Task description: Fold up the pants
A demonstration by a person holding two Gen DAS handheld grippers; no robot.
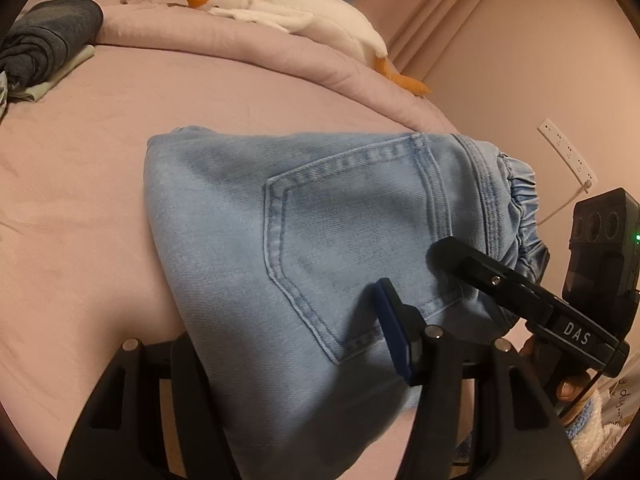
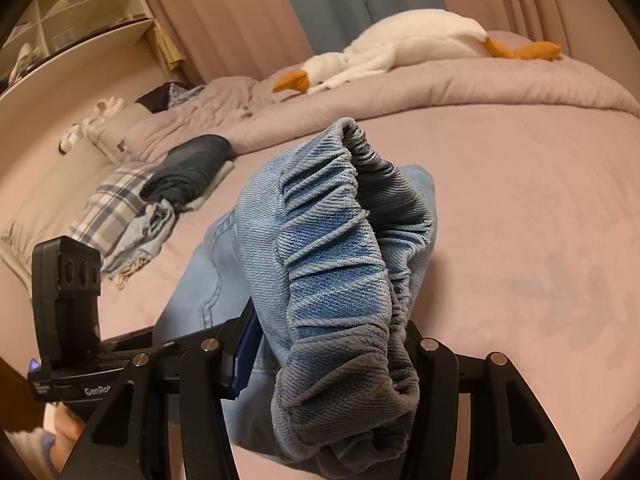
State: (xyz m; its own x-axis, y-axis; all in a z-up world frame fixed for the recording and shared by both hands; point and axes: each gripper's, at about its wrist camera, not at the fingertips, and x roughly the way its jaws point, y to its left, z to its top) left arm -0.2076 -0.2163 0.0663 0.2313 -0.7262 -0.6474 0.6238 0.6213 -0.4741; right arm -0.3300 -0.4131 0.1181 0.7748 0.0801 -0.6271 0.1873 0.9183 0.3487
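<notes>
Fingers first: both grippers look clamped on the pants [image 1: 304, 240], the left gripper [image 1: 280, 356] pinching the folded denim bundle from its 6 o'clock edge, the right gripper [image 2: 332, 340] biting the gathered elastic waistband [image 2: 340, 260], which bunches up between its jaws. From my seat the light-blue jeans seem lifted a bit off the pink bed sheet [image 1: 80, 200], with the back pocket [image 1: 352, 232] facing up. I'd guess this denim is soft but fairly heavy, so it'll sag and drape rather than hold shape; not slippery, nothing fragile. Waistband's thick and grippy, good hold. The plush goose [image 1: 288, 8] sits well clear at 12 o'clock, the dark folded clothes [image 1: 44, 36] at 10.
</notes>
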